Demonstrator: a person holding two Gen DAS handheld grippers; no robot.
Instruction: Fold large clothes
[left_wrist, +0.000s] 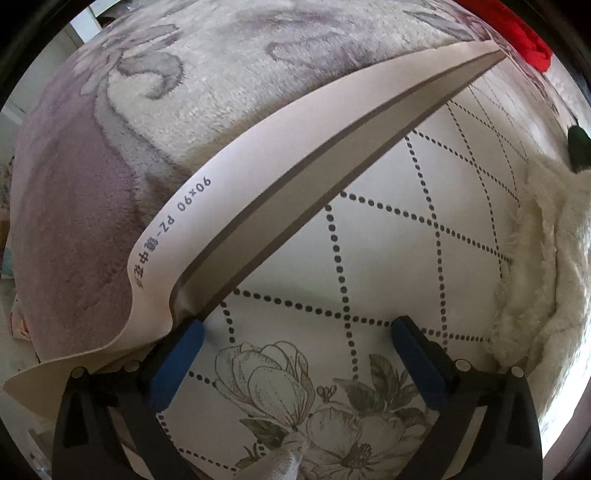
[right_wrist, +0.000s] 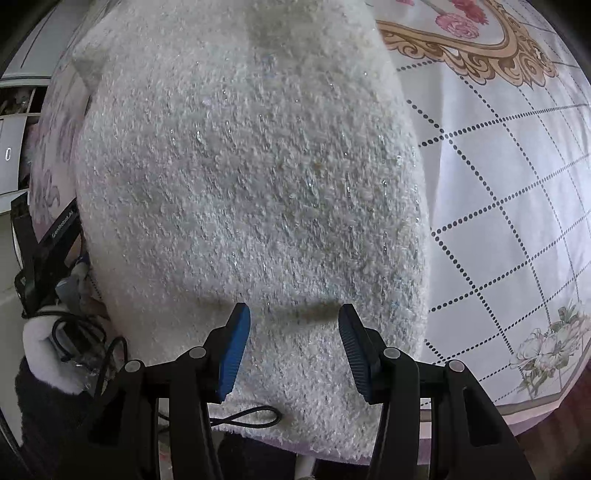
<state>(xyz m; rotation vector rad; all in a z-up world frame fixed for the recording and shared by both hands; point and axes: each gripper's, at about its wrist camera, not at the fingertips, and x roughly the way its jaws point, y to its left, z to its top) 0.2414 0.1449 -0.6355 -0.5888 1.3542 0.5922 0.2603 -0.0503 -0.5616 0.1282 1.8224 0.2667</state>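
Note:
A large white fuzzy knit garment (right_wrist: 251, 177) with glittery threads lies spread on the printed cloth and fills most of the right wrist view. My right gripper (right_wrist: 293, 332) is open just above its near part, its blue pads (right_wrist: 234, 350) apart, holding nothing. In the left wrist view only the garment's fluffy edge (left_wrist: 546, 266) shows at the far right. My left gripper (left_wrist: 295, 347) is open and empty over the printed cloth (left_wrist: 388, 240); its left pad (left_wrist: 184, 350) sits by the cloth's lifted, curled edge (left_wrist: 258, 199).
The cloth has a dotted grid and flower prints (right_wrist: 517, 184). A lilac and white plush blanket (left_wrist: 147, 110) lies under it. Something red (left_wrist: 528, 40) sits at the far corner. The other gripper's body and cables (right_wrist: 55, 266) show at the left.

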